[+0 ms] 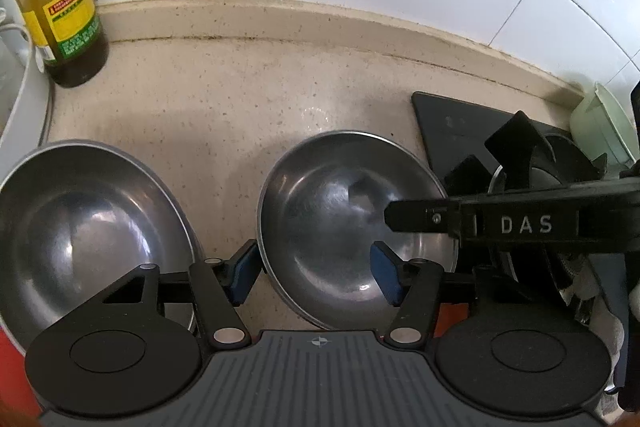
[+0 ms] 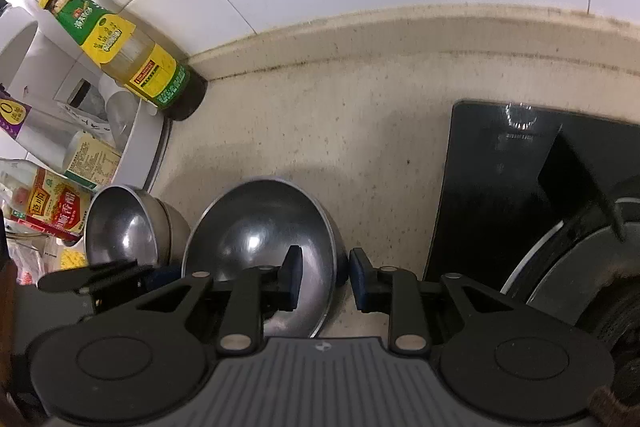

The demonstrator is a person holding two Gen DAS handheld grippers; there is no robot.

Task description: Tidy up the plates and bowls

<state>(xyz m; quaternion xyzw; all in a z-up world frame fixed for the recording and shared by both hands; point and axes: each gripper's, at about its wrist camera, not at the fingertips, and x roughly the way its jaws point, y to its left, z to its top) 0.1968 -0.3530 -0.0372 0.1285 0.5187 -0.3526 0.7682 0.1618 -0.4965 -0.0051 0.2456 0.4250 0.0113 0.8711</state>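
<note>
My left claw [image 1: 315, 277] stands spread wide over the near rim of the middle steel bowl [image 1: 340, 195]. One blue pad [image 1: 242, 273] sits just outside the wall at lower centre and the other hangs inside the basin, so nothing is pinched yet. My right claw [image 2: 326, 279] straddles the opposite rim of the same bowl, one pad inside and one outside. Its pads stand close, but I cannot tell whether they actually press the wall. The bowl sits on the beige counter [image 1: 240, 99], in the lower middle of both views, between the second bowl [image 1: 80, 219] at lower left and the black hob [image 1: 452, 123] at right.

The main risk, I judge, is the slick, curved steel. If one claw closes before the other, the bowl could skid or tip away from the pad. If I lift unevenly from the two rims, it could twist out and clatter down. A sideways shove could knock it into the neighbouring bowl or against the hob's edge.

I count two steel bowls, though the left one may be a nested pair; I cannot tell. There are no plates in view. There is one oil bottle [image 1: 56, 7] at upper left, one hob and two claws.
</note>
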